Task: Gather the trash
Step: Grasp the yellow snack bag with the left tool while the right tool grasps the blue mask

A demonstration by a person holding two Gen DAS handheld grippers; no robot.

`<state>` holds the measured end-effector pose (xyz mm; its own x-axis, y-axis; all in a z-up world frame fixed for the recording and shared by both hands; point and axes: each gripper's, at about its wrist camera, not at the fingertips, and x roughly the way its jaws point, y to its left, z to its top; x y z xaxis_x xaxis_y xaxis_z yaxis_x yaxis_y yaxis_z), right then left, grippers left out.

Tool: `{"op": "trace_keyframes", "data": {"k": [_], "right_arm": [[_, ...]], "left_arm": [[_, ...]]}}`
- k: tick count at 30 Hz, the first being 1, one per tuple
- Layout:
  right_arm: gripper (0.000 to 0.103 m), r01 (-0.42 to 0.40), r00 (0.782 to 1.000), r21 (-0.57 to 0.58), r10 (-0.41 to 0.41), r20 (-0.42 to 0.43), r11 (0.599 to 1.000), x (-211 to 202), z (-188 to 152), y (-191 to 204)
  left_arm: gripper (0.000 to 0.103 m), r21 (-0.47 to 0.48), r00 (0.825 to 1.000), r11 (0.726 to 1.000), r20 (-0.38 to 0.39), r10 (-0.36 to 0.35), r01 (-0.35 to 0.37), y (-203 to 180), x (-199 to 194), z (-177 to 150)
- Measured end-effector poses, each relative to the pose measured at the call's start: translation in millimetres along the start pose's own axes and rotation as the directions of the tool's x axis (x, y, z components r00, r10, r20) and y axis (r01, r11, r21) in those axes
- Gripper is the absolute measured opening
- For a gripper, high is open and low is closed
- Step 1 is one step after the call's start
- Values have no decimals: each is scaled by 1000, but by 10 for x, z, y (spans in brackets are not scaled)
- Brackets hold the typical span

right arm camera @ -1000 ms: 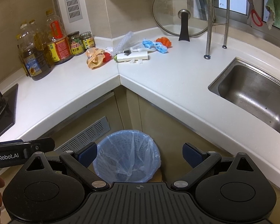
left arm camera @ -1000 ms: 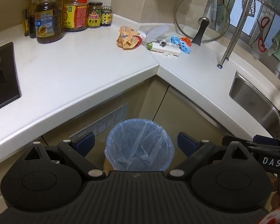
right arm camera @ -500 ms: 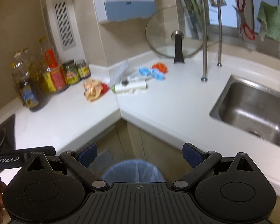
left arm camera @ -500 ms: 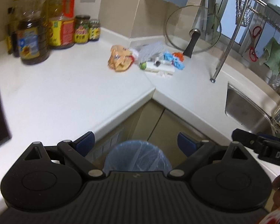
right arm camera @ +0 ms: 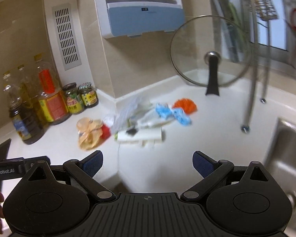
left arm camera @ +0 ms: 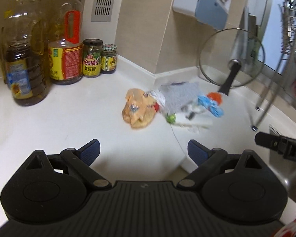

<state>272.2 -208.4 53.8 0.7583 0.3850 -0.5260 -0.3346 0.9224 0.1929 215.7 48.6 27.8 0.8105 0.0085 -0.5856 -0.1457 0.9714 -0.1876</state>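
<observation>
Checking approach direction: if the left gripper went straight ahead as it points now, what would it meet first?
Probably the orange crumpled wrapper, lying ahead of the open left gripper on the white counter; depth is uncertain.

Both views now tilt up from the floor to the desk (left arm camera: 69, 118) corner. The blue-lined bin that sat between each tool's fingers a second ago is gone from sight. The left tool (left arm camera: 143, 148) now faces the orange wrapper (left arm camera: 138, 108) just ahead, and the right tool (right arm camera: 148, 162) faces the white packet (right arm camera: 140, 136). The trash pile looms closer and blurred in both.
</observation>
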Motion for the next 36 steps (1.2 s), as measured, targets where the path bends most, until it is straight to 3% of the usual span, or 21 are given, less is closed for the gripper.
{"op": "trace_keyframes", "data": {"k": [4,7,11,15,20,22,23,27,32,36], "right_arm": [[97,-47,998,-13,47,-34,999,454,177,-282],[90,-80,995,-32,78,-59,996,731,243,-413],[86,-110,989,-42,105,-105,993,1074,268,-537],[85,-189,974,-89,175,-146,978,1297,276,-519],[85,-235,962,-119,213,-173,965,1497,293,-491],[85,-247,959,-118,224,-175,962,1543,313,-516],[85,-252,958,-120,229,-175,960,1560,322,-530],[84,-233,964,-164,206,-169,959,1632,393,-585],[78,-134,986,-221,107,-132,966,1738,490,-763],[70,-76,990,-260,42,-135,963,1936,509,-907]], "left_arm": [[90,2,998,998,17,62,-62,-79,395,138],[88,12,996,996,13,84,-84,-114,688,225],[82,39,995,994,-19,102,-102,-139,1073,295],[72,60,992,992,-52,116,-113,-134,1348,327],[48,67,989,992,-94,117,-111,-99,1561,354],[31,66,987,991,-108,121,-114,-88,1608,361],[32,66,986,991,-113,123,-116,-88,1615,361],[26,57,986,992,-115,118,-113,-74,1611,382],[22,46,987,991,-100,127,-123,-72,1519,416],[22,32,988,991,-90,129,-127,-81,1460,431]]}}
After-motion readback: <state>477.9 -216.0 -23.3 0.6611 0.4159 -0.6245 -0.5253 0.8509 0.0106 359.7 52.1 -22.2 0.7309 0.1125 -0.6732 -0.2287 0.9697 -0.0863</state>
